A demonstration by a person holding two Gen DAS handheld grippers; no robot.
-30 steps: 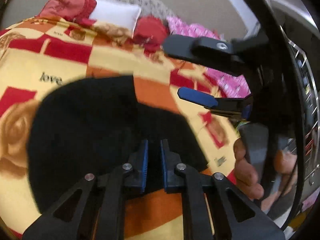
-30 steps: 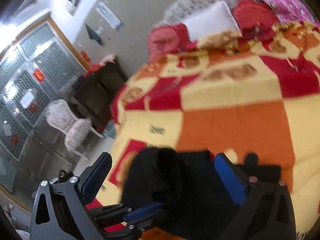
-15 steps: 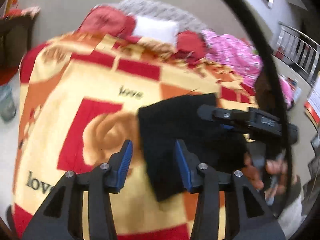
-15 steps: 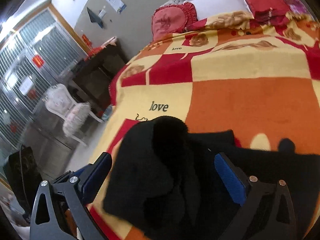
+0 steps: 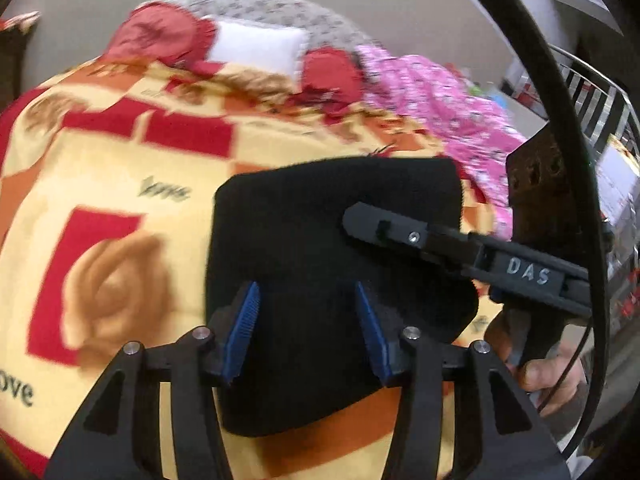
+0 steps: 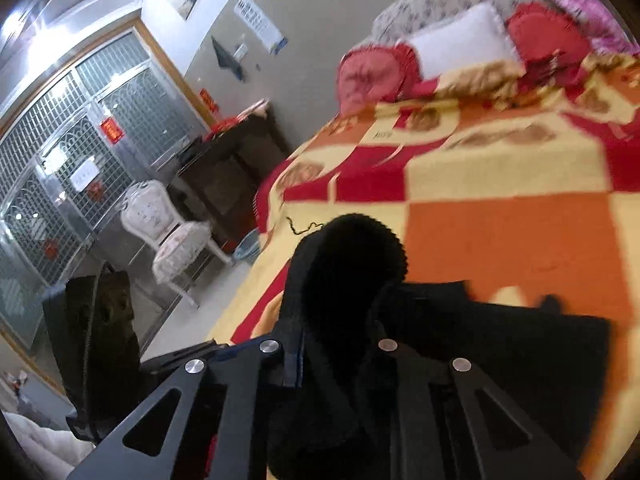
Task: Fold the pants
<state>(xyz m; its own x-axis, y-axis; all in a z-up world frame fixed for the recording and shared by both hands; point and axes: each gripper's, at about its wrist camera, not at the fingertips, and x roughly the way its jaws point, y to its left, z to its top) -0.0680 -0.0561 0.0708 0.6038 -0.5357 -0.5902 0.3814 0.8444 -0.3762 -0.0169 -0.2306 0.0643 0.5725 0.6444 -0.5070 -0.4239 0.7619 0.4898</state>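
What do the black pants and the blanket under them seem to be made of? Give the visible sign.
Black pants: probably a thick, matte knit; the raised fold's edge looks ribbed. Blanket: likely soft printed fleece or plush, with no shine and rose and "love" motifs; blur leaves the weave unclear.

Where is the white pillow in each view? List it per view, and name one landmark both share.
Left wrist view: the white pillow sits top centre, at the head of the bed between red cushions.
Right wrist view: the white pillow sits upper right, again between red cushions.
Shared landmark: the black pants on the blanket, low in both views.
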